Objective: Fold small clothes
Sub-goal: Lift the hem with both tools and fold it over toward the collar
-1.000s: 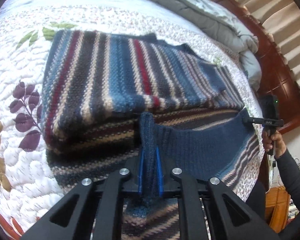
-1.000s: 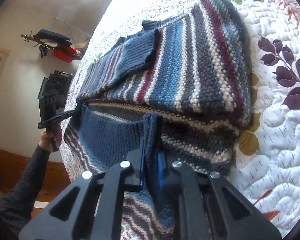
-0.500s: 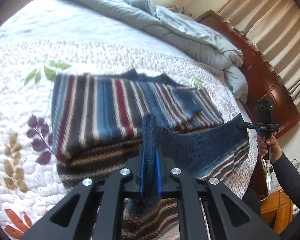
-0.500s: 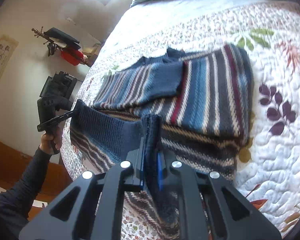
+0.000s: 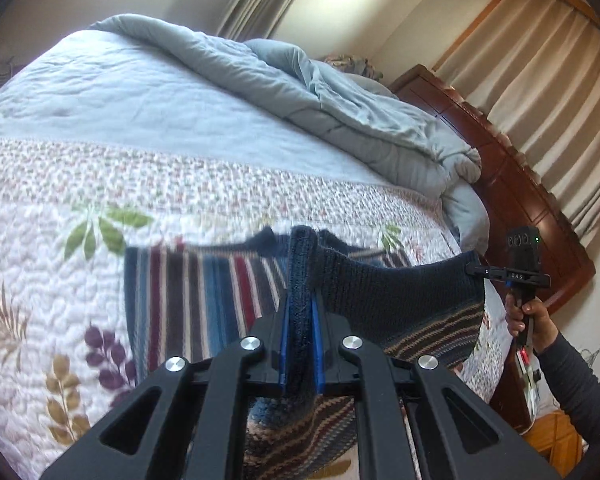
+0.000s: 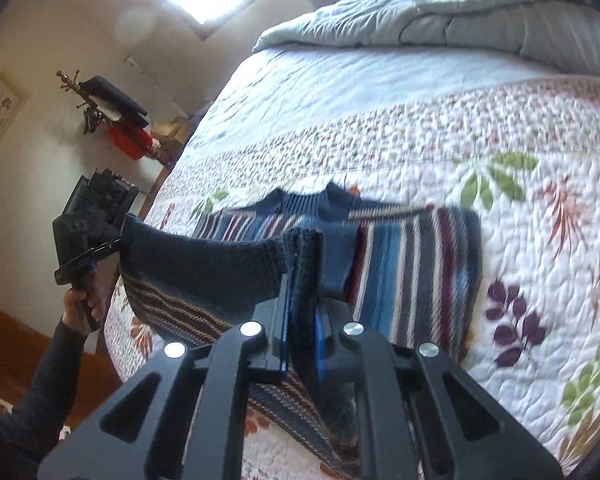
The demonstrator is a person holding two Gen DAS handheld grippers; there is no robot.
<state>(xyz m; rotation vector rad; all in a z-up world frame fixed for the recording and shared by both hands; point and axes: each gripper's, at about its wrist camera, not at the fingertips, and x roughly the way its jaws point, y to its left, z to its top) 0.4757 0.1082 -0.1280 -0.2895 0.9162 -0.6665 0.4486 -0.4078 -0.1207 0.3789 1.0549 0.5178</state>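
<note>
A striped knit sweater (image 5: 204, 292) in blue, red, cream and dark bands lies partly folded on the quilted bed. My left gripper (image 5: 300, 300) is shut on its navy ribbed hem, lifted off the bed. My right gripper (image 6: 302, 280) is shut on the same hem further along. The hem (image 6: 204, 264) hangs stretched between them above the rest of the sweater (image 6: 412, 264). Each gripper shows in the other's view: the right one (image 5: 476, 268), the left one (image 6: 116, 242).
The quilt (image 5: 60, 208) has a leaf print. A crumpled grey-blue duvet (image 5: 300, 92) lies at the far end by the wooden headboard (image 5: 532, 208). A coat stand with a red bag (image 6: 116, 120) stands by the wall. The bed edge (image 6: 116, 344) is near.
Both grippers have risen and pulled back with the hem, lifting it well above the bed. The folded sweater body now looks further away and lower in both views.
</note>
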